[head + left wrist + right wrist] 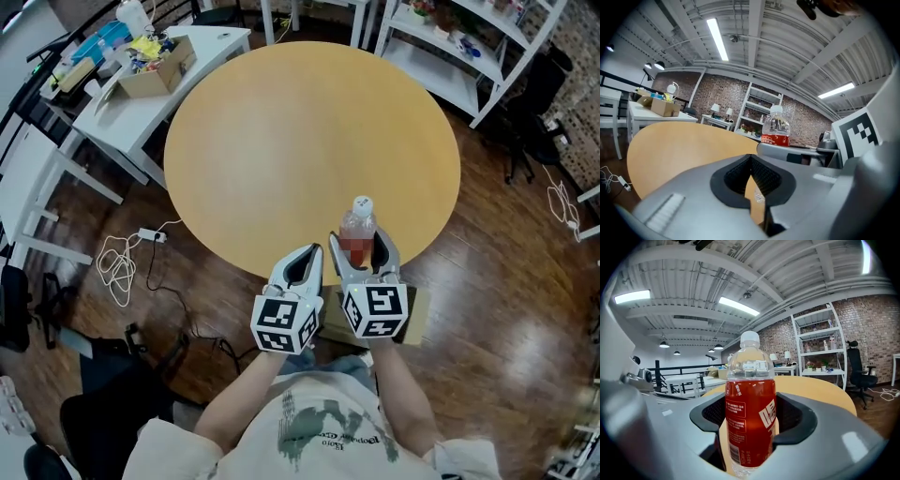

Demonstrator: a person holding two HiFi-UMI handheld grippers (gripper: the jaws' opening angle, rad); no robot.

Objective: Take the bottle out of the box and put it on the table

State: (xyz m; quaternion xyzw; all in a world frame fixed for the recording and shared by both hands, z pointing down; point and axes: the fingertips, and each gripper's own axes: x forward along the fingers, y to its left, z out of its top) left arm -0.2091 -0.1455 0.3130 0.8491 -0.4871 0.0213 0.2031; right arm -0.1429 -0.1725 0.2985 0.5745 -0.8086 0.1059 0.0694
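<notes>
A clear bottle (358,228) with a white cap, red drink and red label stands upright between the jaws of my right gripper (359,246), which is shut on its body. It is over the near edge of the round wooden table (281,141); whether its base touches the top is hidden. In the right gripper view the bottle (750,413) fills the gap of the right gripper (750,427). My left gripper (310,255) hovers just left of it, shut and holding nothing. From the left gripper view the bottle (775,129) shows to the right. A cardboard box (419,314) lies below the grippers.
A white desk (112,112) with a cluttered cardboard carton (155,70) stands at the back left. White shelving (459,56) is at the back right, a black chair (534,122) beside it. Cables (117,262) lie on the wooden floor to the left.
</notes>
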